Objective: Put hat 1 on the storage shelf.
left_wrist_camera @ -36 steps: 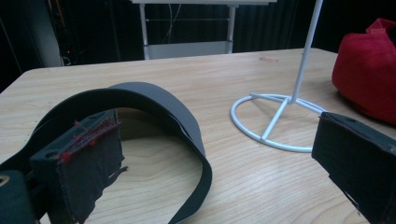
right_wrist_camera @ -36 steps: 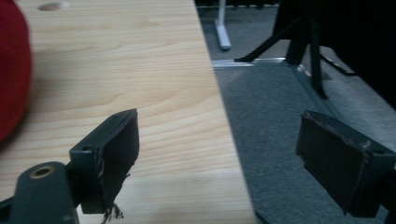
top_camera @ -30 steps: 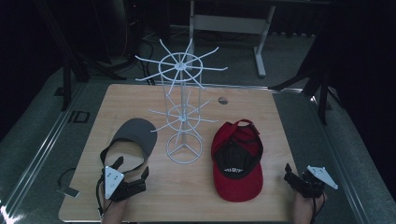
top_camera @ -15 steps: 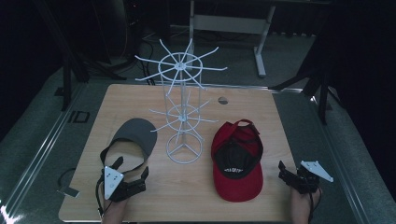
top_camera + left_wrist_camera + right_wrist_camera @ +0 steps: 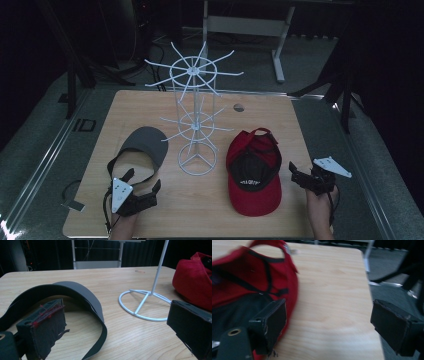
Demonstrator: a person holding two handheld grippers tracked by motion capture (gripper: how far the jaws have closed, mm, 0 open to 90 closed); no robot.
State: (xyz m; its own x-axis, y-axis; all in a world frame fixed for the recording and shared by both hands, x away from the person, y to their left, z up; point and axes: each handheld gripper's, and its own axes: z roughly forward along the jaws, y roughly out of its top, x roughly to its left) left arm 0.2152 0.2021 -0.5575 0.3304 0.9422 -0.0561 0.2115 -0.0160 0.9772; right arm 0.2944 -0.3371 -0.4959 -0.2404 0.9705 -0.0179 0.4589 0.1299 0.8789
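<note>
A white wire rack (image 5: 195, 120) stands mid-table on its ring base (image 5: 142, 305). To its left lies a grey visor (image 5: 145, 142), and its black band (image 5: 75, 291) curves just ahead of my left gripper (image 5: 143, 178), which rests open on the table at the front left (image 5: 117, 315). A red cap (image 5: 252, 172) lies upside down right of the rack, with its dark lining up. My right gripper (image 5: 296, 175) is open beside the cap's right edge. In the right gripper view (image 5: 332, 317), the left jaw sits at the cap's rim (image 5: 249, 272) and the right jaw near the table edge.
The wooden table (image 5: 280, 120) has a small round hole (image 5: 239, 107) behind the rack. Its right edge is close to my right gripper, with grey floor beyond. A metal frame (image 5: 277, 45) stands behind the table. A small object (image 5: 74, 205) lies on the floor at the left.
My right gripper has moved a little left and forward, closer to the red cap's edge. The left gripper, visor, rack and cap have stayed in place.
</note>
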